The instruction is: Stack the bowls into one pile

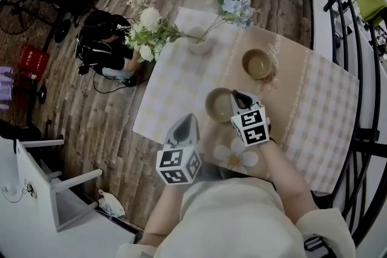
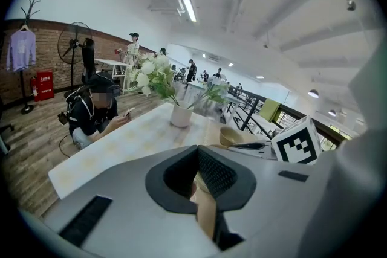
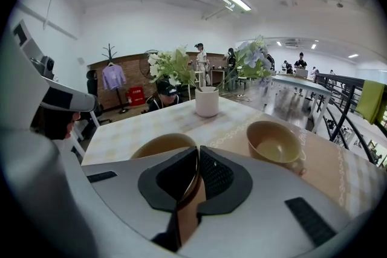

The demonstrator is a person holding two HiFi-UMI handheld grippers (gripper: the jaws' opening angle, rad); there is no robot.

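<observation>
Two tan bowls stand on the checked tablecloth (image 1: 175,87). The far bowl (image 1: 257,63) sits alone toward the right and also shows as the bowl (image 3: 275,142) in the right gripper view. My right gripper (image 1: 237,97) is shut on the right rim of the near bowl (image 1: 217,104); that rim runs between the jaws at the gripper (image 3: 197,157), with the near bowl (image 3: 162,145) to their left. My left gripper (image 1: 188,119) hangs over the table's near edge, left of the near bowl, shut with nothing in it (image 2: 198,153). One bowl (image 2: 232,136) shows past it.
A white vase (image 1: 199,40) of flowers stands at the table's far side. A flower-shaped mat (image 1: 237,154) lies near the front edge. A person (image 1: 107,45) sits on the floor to the left. A white chair (image 1: 55,183) is at lower left, a black railing (image 1: 344,15) at right.
</observation>
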